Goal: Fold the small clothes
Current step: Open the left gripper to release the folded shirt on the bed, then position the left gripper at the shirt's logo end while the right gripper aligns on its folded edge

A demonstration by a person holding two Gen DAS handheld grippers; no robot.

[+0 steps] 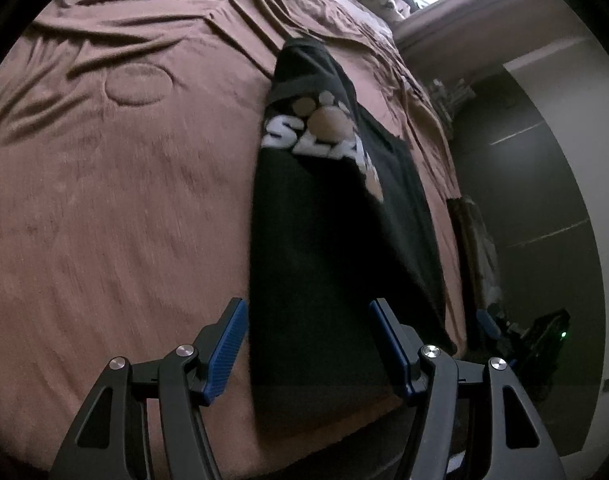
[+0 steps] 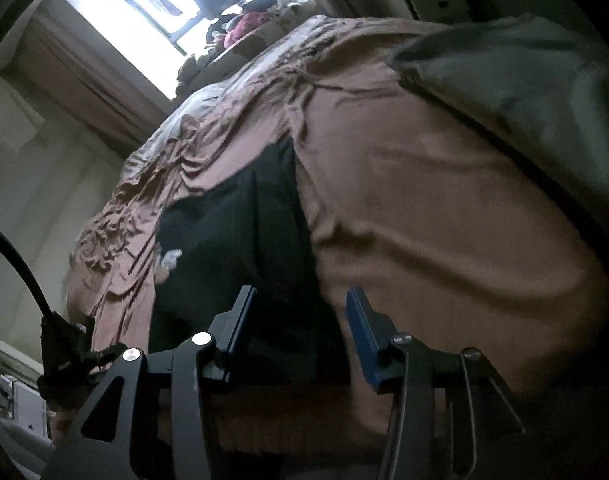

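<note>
In the left wrist view, brown bed (image 1: 116,208) cover fills the left of the frame. At centre lies the black shirt (image 1: 328,240), already doubled into a long strip with white lettering and a paw print near its far end. Its long axis runs from the lower centre of the frame up and away toward the top centre, roughly in line with the left hand-held gripper (image 1: 308,344). That gripper is spread, nothing between its blue pads; the shirt's near end sits straight ahead of the gap, just beyond the tips.

In the right wrist view, the shirt (image 2: 240,240) lies centre-left, its right edge running up from the right hand-held gripper (image 2: 300,336), also spread and empty, with a grey pillow (image 2: 516,92) at the upper right. Both hang by the near end; the left looks better centred, I judge.
</note>
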